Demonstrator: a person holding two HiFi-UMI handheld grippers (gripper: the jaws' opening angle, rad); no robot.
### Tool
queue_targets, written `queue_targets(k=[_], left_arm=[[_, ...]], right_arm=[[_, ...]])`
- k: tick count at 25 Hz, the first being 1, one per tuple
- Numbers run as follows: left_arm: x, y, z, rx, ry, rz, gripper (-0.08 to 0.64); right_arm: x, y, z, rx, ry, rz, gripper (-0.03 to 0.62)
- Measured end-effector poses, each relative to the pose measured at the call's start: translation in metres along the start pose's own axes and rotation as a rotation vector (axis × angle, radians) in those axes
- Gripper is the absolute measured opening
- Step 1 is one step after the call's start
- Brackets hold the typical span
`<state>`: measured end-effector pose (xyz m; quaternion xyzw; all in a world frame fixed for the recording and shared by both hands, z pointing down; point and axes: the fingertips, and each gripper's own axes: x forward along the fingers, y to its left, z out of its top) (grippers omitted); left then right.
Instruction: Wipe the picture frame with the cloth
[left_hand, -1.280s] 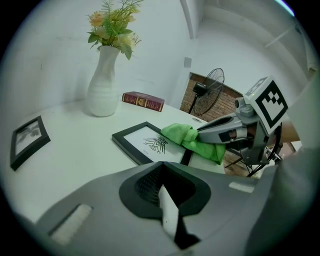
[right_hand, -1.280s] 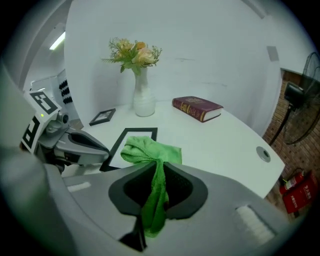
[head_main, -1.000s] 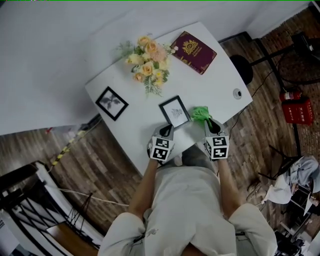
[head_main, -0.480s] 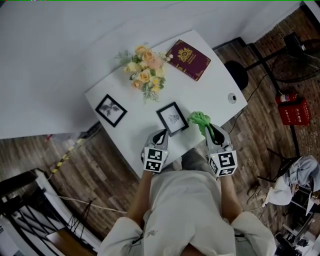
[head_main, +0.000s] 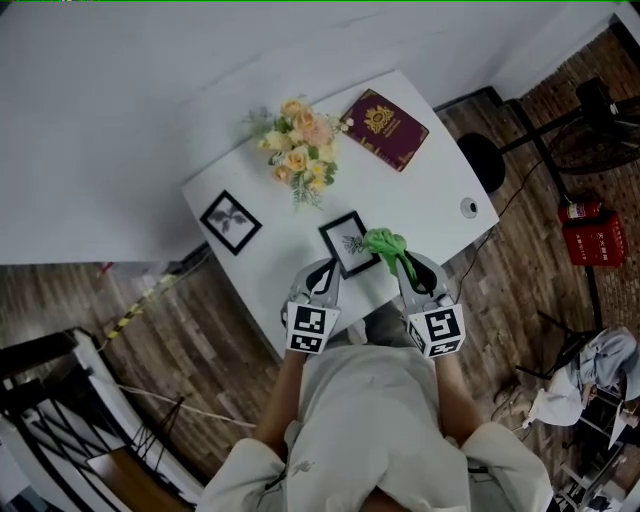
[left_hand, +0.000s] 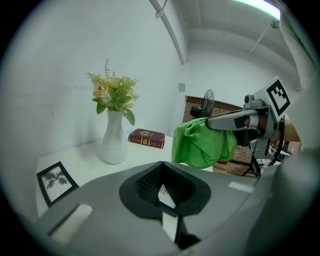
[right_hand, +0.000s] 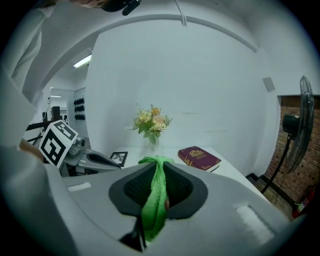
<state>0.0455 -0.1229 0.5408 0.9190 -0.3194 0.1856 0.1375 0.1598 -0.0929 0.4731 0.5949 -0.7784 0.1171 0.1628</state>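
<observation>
A small black picture frame (head_main: 349, 243) with a plant print lies near the front edge of the white table (head_main: 420, 180). My left gripper (head_main: 322, 276) sits at its near left corner, and in the left gripper view (left_hand: 163, 189) the jaws are shut on the frame's edge (left_hand: 167, 196). A green cloth (head_main: 386, 246) is bunched in my right gripper (head_main: 407, 268), which is shut on it (right_hand: 155, 187). The cloth hangs over the frame's right side and shows in the left gripper view (left_hand: 202, 142) just above the table.
A second framed print (head_main: 230, 221) lies at the table's left. A white vase of flowers (head_main: 300, 150) stands at the back, with a maroon book (head_main: 385, 117) to its right. A small round object (head_main: 470, 208) sits near the right edge. A fan (right_hand: 295, 130) stands off the table.
My right gripper has carried the green cloth leftward, from beside the frame to over its right edge. The left gripper stays at the frame's near corner.
</observation>
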Motion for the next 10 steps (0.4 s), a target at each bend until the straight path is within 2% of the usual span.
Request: queue_targets(k=[5, 10], left_arm=[[0.001, 0.008, 0.003, -0.015, 0.016, 0.058, 0.020], [0.019, 0.004, 0.015, -0.010, 0.019, 0.080, 0.020]], right_arm=[[0.014, -0.004, -0.004, 0.009, 0.014, 0.055, 0.046], [0.027, -0.022, -0.008, 0.011, 0.026, 0.096, 0.046]])
